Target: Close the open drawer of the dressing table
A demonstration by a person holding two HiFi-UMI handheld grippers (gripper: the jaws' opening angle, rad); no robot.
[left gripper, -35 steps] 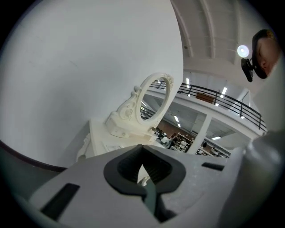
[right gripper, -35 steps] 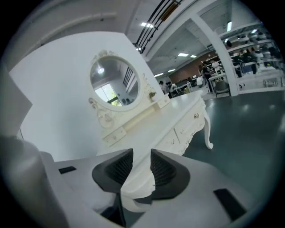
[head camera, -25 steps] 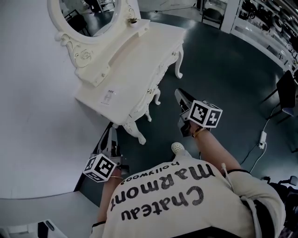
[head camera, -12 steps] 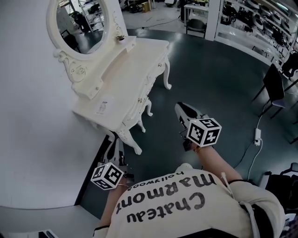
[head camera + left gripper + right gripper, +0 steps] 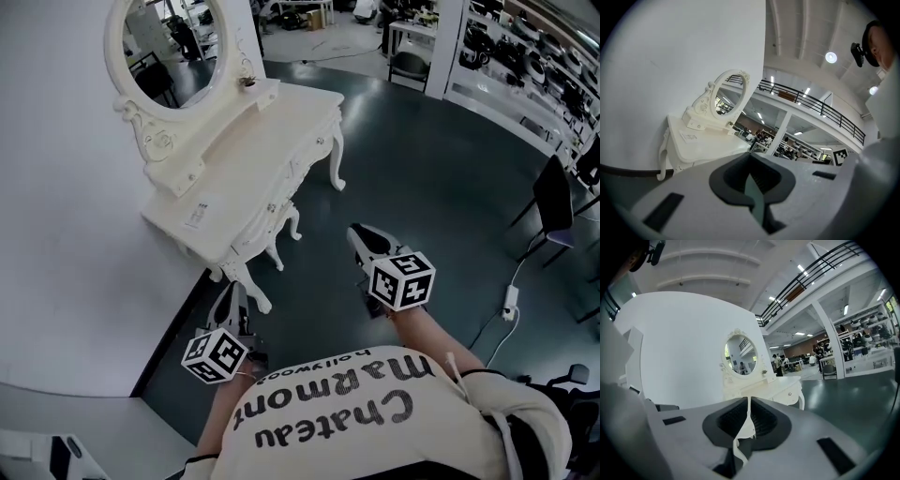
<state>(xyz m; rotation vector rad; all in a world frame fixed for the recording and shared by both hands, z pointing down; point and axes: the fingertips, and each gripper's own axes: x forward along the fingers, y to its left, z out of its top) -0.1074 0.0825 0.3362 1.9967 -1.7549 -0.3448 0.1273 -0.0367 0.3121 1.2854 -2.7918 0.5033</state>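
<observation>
The cream dressing table (image 5: 246,155) with its oval mirror (image 5: 173,47) stands against the white wall at the upper left. Its drawer fronts (image 5: 281,199) look flush with the table's front; I see none standing out. My left gripper (image 5: 231,298) hovers low beside the table's near leg, shut and empty. Out over the dark floor, my right gripper (image 5: 360,240) is a short way off the table's front, also shut with nothing in it. The left gripper (image 5: 750,157) points at the table (image 5: 701,143). The right gripper (image 5: 749,400) points at the table (image 5: 776,387) too.
A black chair (image 5: 567,202) stands at the right. A cable with a power strip (image 5: 511,300) lies on the floor near it. Shelving (image 5: 525,56) and a desk chair (image 5: 410,64) stand at the back. The white wall (image 5: 66,244) bounds the left.
The whole view has shifted as the person moves. The right gripper has rolled a little and now stands further from the table's front legs. Both grippers stay shut and empty.
</observation>
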